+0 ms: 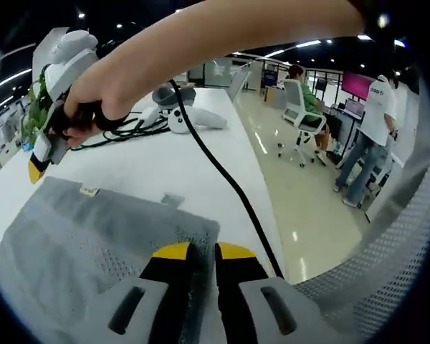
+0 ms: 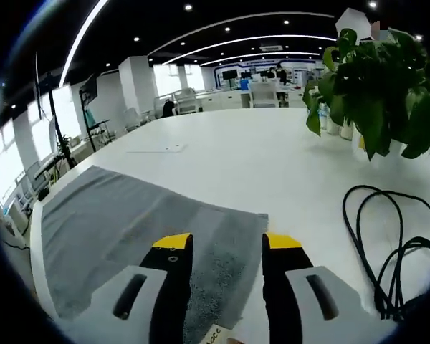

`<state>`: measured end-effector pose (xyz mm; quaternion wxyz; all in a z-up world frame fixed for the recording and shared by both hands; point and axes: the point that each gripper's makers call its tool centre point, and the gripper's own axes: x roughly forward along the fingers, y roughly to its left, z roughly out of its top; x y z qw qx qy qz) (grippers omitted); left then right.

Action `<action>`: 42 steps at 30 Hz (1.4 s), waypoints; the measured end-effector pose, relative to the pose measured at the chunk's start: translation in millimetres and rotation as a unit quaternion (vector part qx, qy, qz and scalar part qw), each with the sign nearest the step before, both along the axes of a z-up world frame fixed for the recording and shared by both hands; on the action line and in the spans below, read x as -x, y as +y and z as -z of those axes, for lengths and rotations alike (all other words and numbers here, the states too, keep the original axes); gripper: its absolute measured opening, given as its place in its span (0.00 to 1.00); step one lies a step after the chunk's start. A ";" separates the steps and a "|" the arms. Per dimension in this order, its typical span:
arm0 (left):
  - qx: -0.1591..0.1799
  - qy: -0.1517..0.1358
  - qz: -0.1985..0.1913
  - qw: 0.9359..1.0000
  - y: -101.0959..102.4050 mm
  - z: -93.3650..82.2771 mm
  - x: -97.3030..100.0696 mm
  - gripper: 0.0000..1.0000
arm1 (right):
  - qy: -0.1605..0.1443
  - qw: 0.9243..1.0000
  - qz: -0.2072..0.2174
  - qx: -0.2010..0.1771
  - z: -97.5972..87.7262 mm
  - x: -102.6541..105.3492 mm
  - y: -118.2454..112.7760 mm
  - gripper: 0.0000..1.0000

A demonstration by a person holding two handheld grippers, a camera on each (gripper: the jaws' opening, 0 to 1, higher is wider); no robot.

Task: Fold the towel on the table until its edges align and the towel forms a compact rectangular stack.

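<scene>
Lying flat on the white table (image 2: 222, 154), the grey towel (image 1: 93, 244) awaits folding. Left gripper (image 1: 197, 251), jaws nearly closed, appears to nip its near edge; right gripper (image 2: 220, 242) hovers agape, empty, and should pinch an adjoining corner squarely.

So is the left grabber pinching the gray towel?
Touching. In the left gripper view, the left gripper has its jaws closed together on the towel's edge.
</scene>
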<state>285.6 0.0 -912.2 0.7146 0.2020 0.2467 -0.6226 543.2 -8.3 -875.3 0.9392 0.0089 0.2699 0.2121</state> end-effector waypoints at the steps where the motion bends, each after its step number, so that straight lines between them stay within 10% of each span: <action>1: 0.000 -0.003 0.005 1.000 -0.3 -0.4 0.8 0.12 | 0.001 1.000 0.003 0.003 2.4 -2.1 -1.9 0.37; 28: -0.002 -0.019 0.020 1.000 0.3 0.4 -4.8 0.04 | 0.004 0.997 0.017 0.079 31.2 -22.9 -16.7 0.05; 42: 0.008 -0.002 0.005 1.000 -0.1 -0.3 -5.4 0.03 | 0.011 0.999 0.047 0.023 23.7 -22.5 -18.3 0.00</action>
